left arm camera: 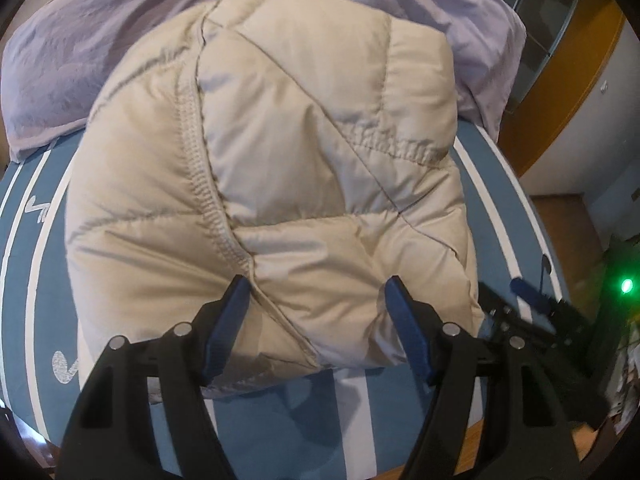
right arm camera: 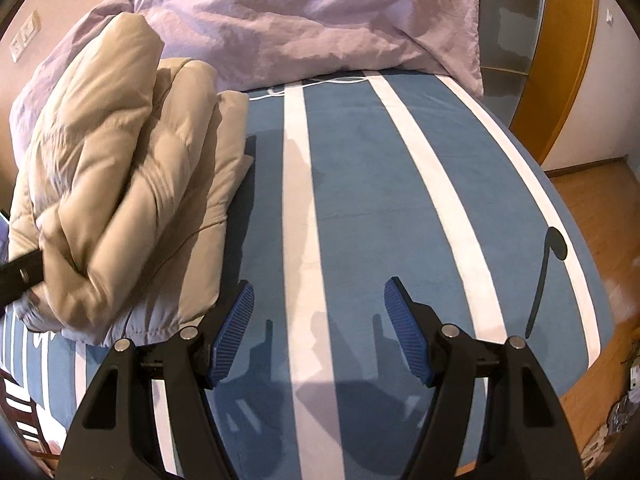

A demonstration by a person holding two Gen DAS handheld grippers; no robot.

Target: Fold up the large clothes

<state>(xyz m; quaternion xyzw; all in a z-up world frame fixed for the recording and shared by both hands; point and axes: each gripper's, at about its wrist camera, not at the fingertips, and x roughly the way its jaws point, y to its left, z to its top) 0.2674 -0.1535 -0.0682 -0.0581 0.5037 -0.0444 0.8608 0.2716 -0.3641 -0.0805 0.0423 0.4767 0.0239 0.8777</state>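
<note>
A beige puffer jacket (left arm camera: pixel 272 184) lies folded into a thick bundle on the blue bed with white stripes (left arm camera: pixel 304 412). My left gripper (left arm camera: pixel 318 312) is open, its blue fingers standing to either side of the bundle's near edge without closing on it. In the right wrist view the same jacket (right arm camera: pixel 116 200) sits at the left, stacked in several layers. My right gripper (right arm camera: pixel 318 320) is open and empty above the bare bed (right arm camera: pixel 360 200), to the right of the jacket. It also shows at the right edge of the left wrist view (left arm camera: pixel 532 300).
Lilac pillows (right arm camera: pixel 304 20) lie at the head of the bed, behind the jacket (left arm camera: pixel 80 60). A wooden door frame (right arm camera: pixel 560 80) and wooden floor (right arm camera: pixel 600 220) are to the right. The bed edge runs close in front of both grippers.
</note>
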